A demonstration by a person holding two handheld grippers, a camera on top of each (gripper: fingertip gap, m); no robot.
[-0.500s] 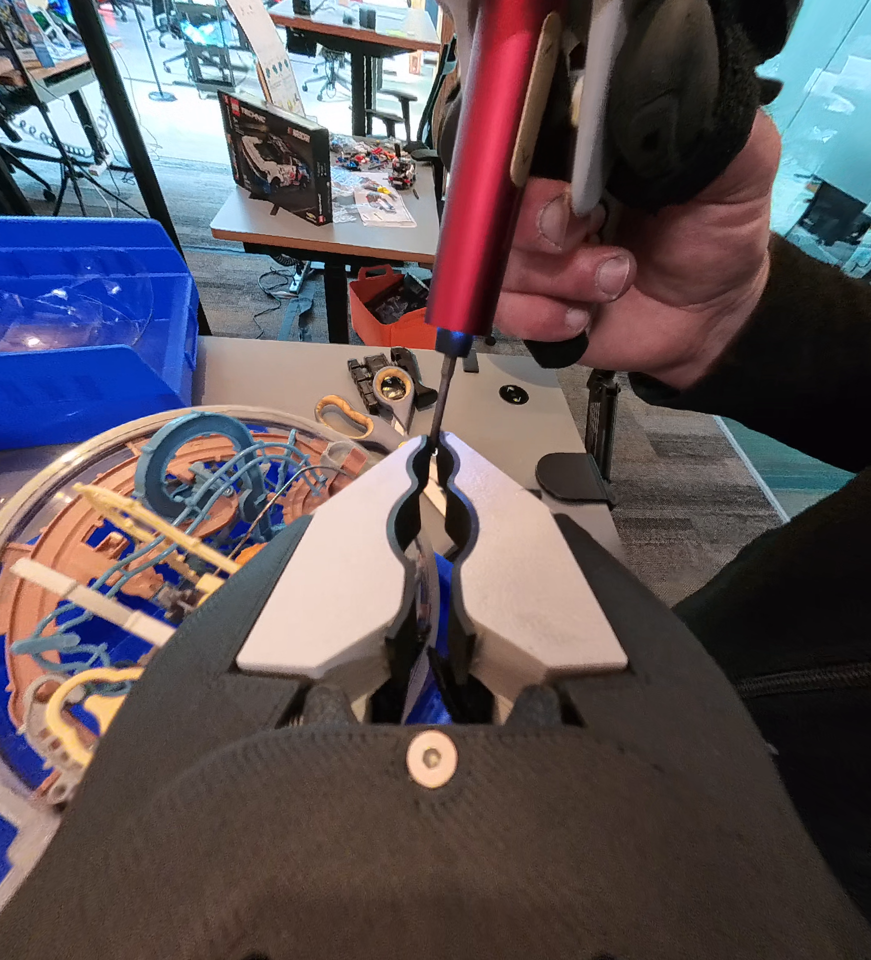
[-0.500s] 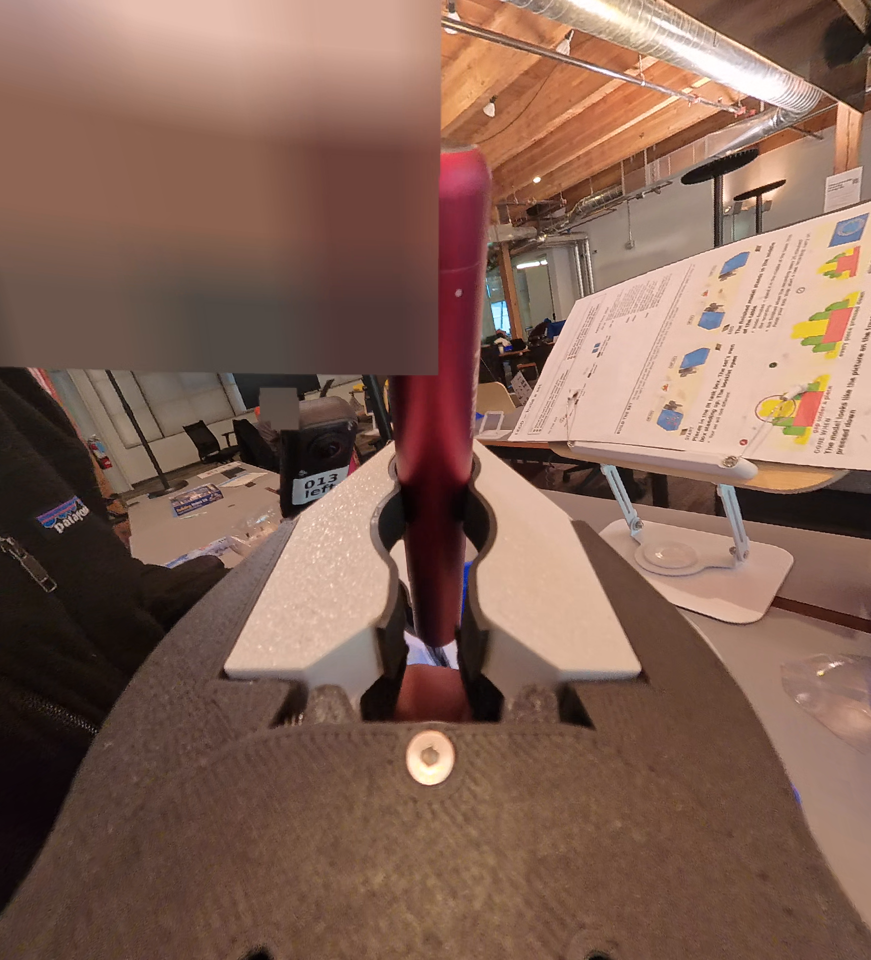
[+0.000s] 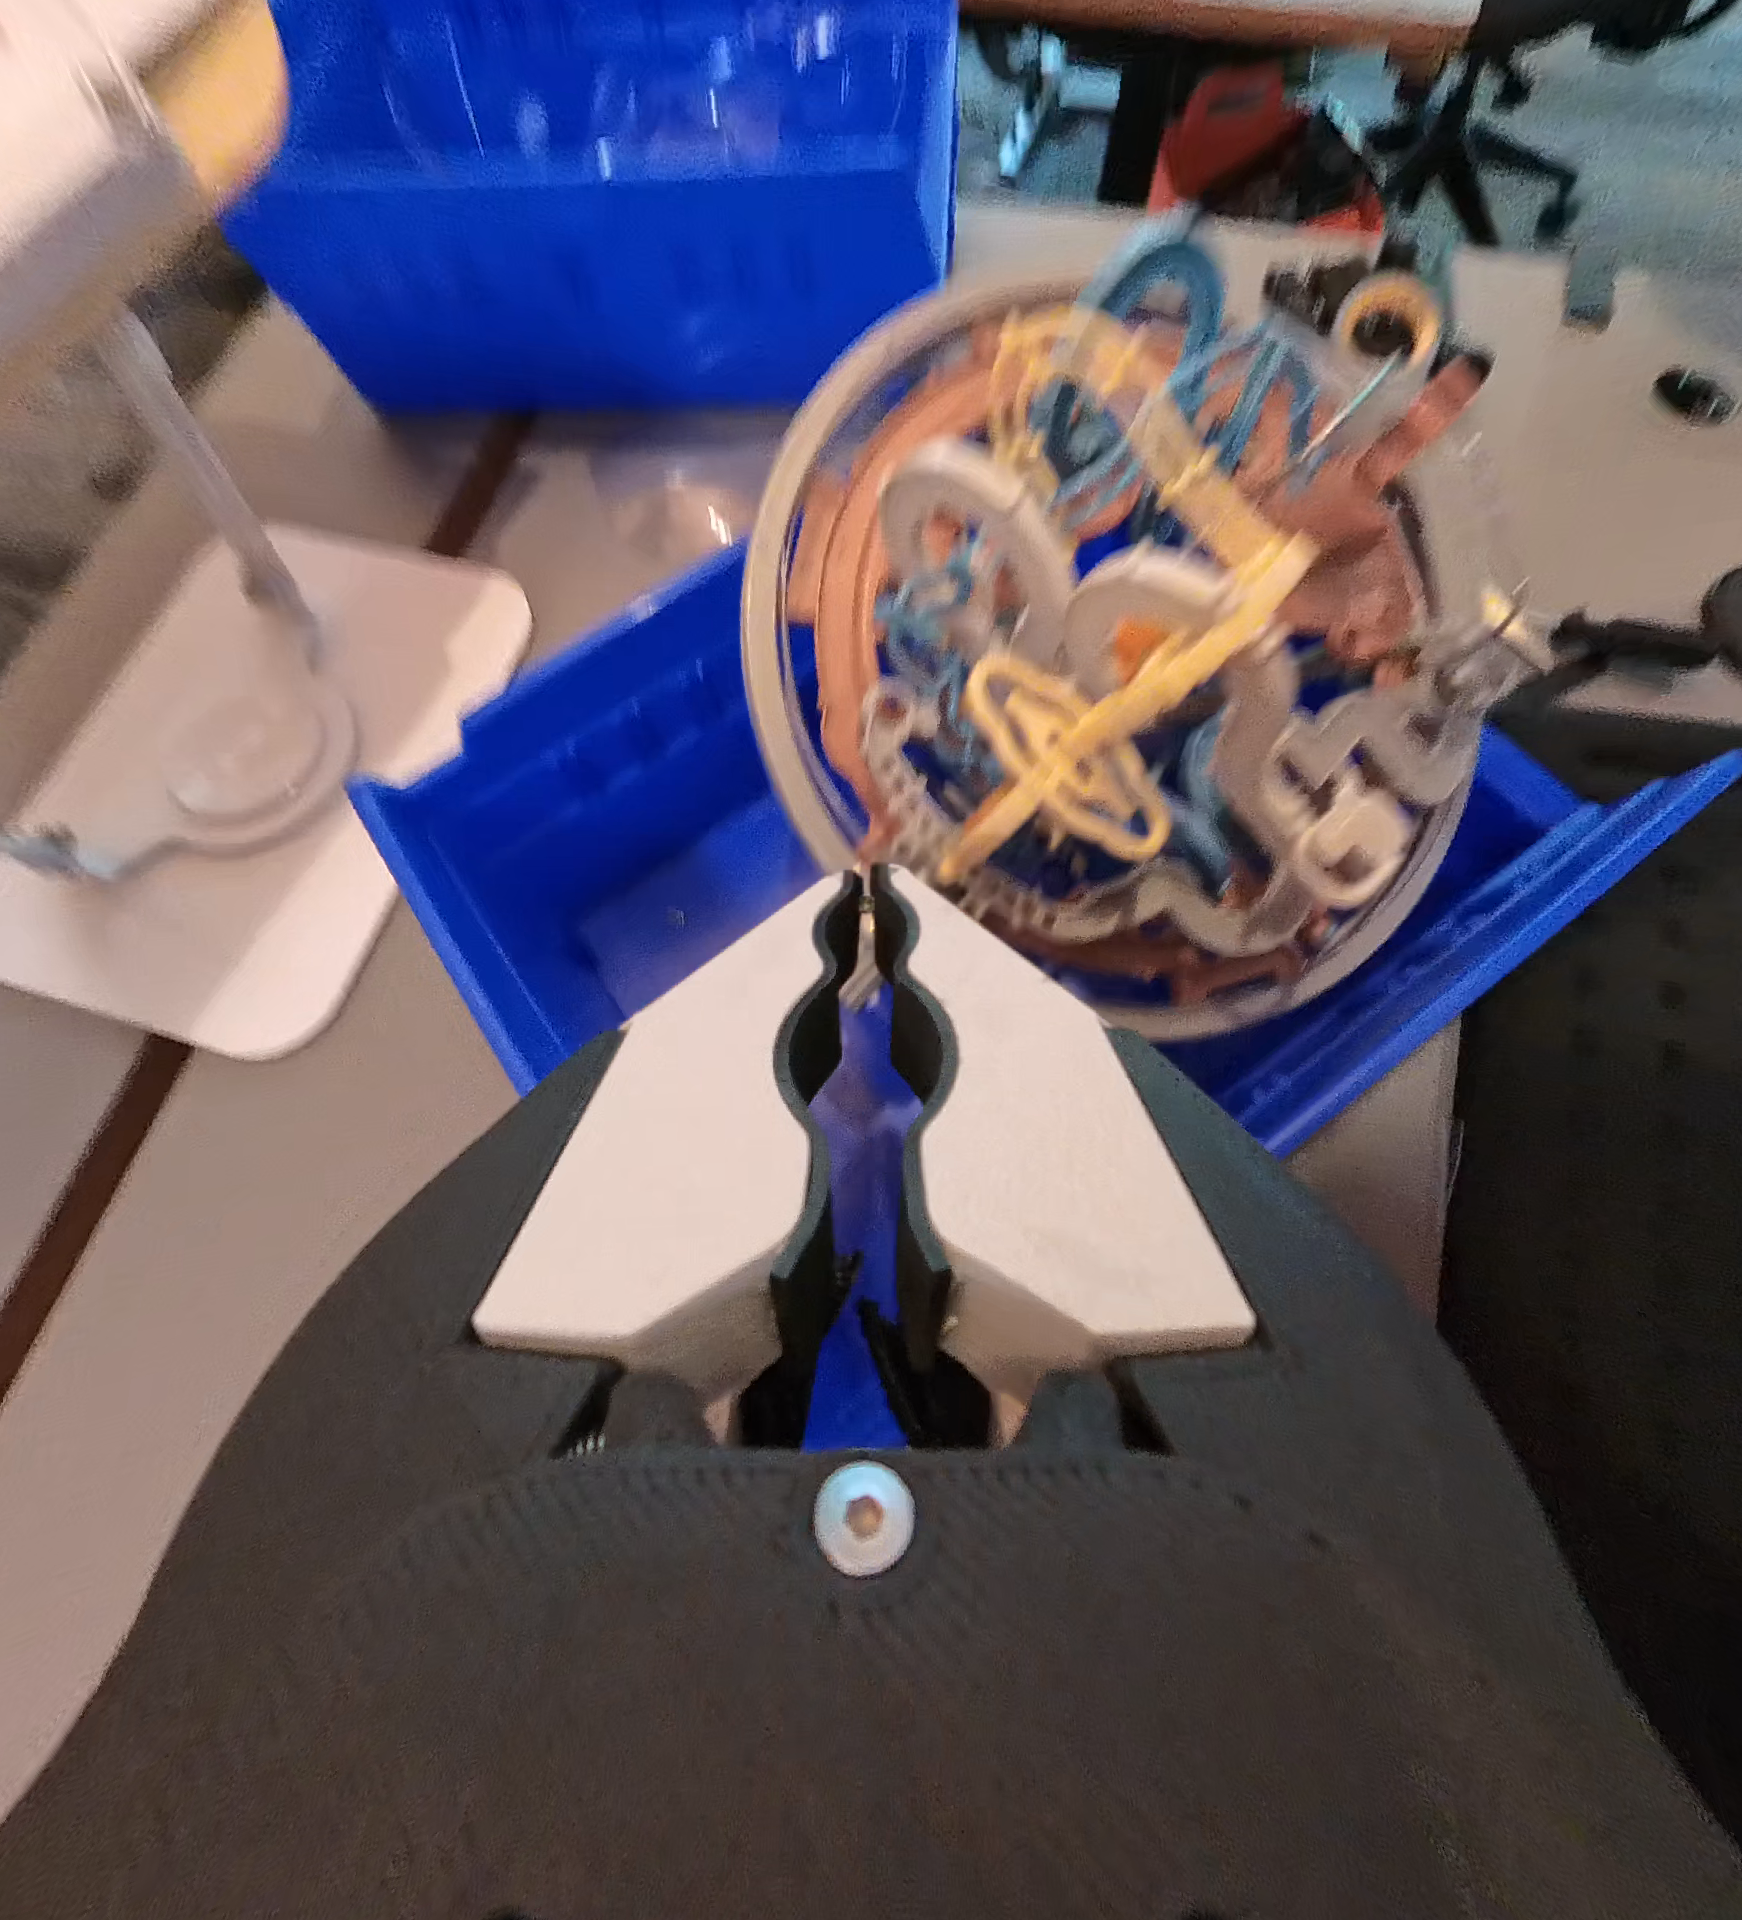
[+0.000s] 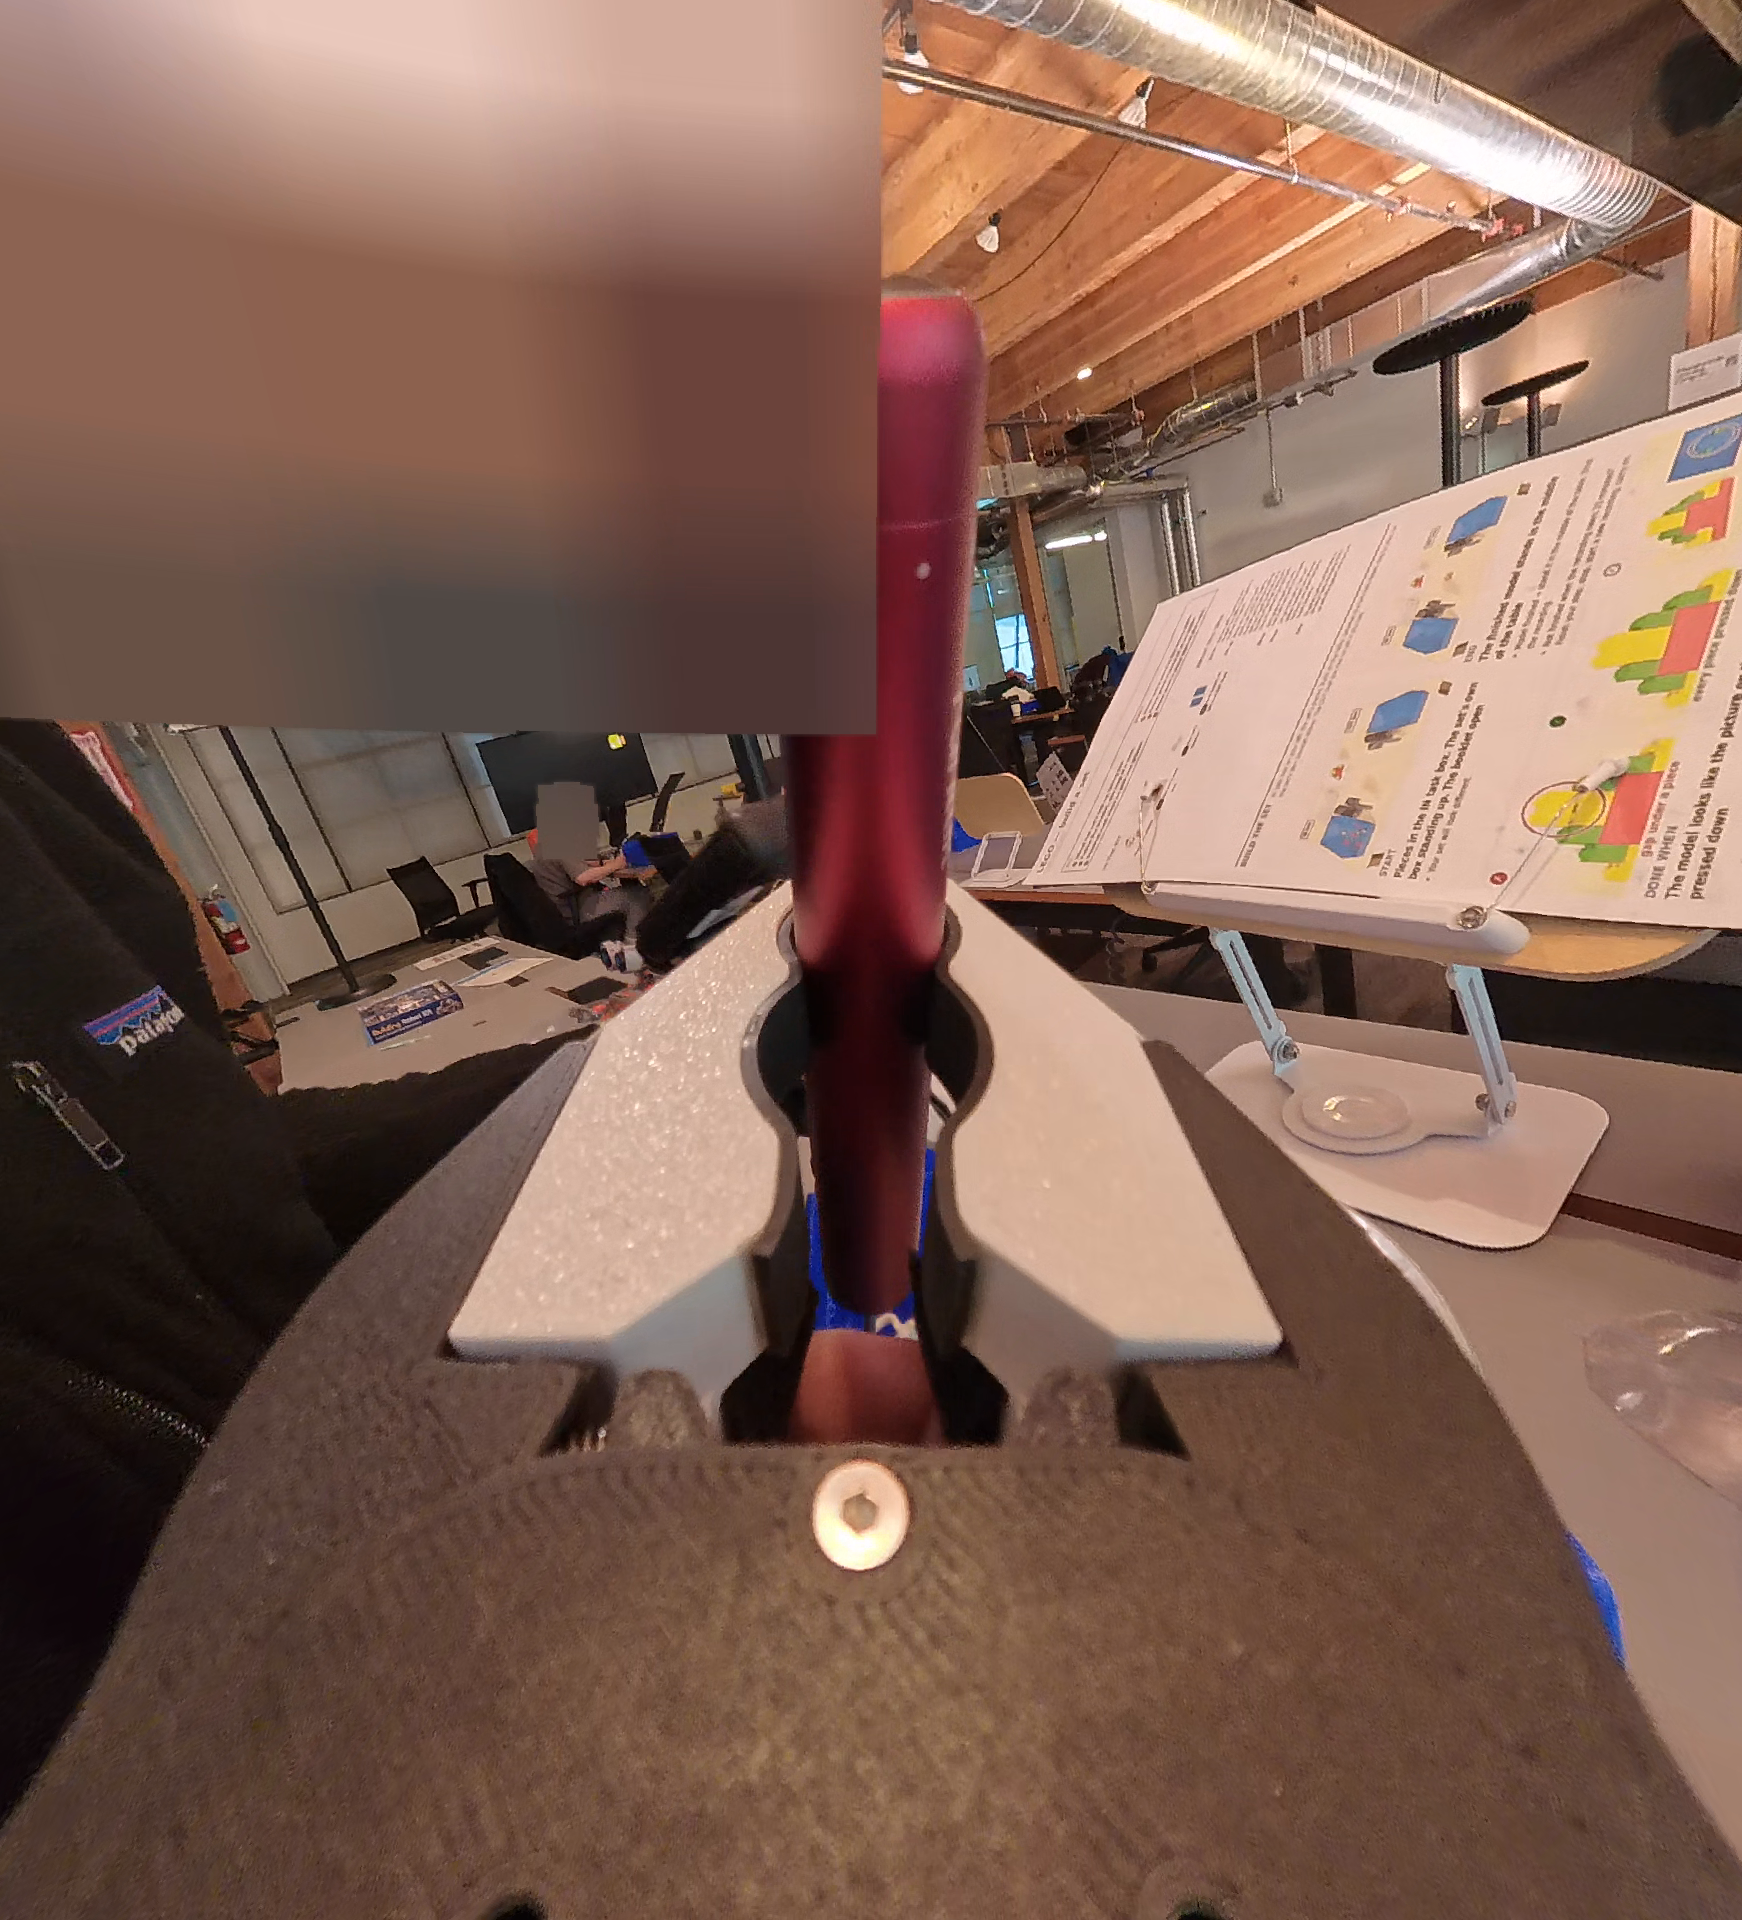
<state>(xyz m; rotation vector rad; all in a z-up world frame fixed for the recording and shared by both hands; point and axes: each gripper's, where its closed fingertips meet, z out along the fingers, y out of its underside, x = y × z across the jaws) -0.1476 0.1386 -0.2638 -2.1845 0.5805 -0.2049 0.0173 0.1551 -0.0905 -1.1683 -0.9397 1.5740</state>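
Red screwdriver (image 4: 872, 1039), a smooth metallic cylinder, stands upright between the right gripper (image 4: 867, 966) fingers, clamped in their rounded notch, with its lower end just below the jaws and its top rising well above them. Against the frame half a second back this view is nearly unchanged: same hold, same stand to the right.

The left view has changed a great deal. Earlier the left gripper (image 3: 867, 883) pointed across the maze half-sphere with the screwdriver's bit at its tips and a hand just beyond; now neither tool nor hand shows there, and the scene is smeared by motion. The jaws are nearly closed, and their tips appear to pinch the thin pale rim of the maze half-sphere (image 3: 1106, 665), though the blur makes the contact uncertain. That piece is a round clear shell filled with tangled plastic tracks in orange-brown, blue, yellow and grey; it lies ahead and to the right of the jaws, tilted over a shallow blue plastic bin (image 3: 576, 790). A second, taller blue bin (image 3: 586, 208) sits farther ahead.

Left of the jaws is the flat white base of a document stand (image 3: 223, 790); in the right view the same document stand (image 4: 1407, 1132) carries a sloping printed sheet (image 4: 1469, 675). A crumpled clear plastic bag (image 4: 1698, 1392) lies on the grey table (image 4: 1625, 1299) to the lower right.
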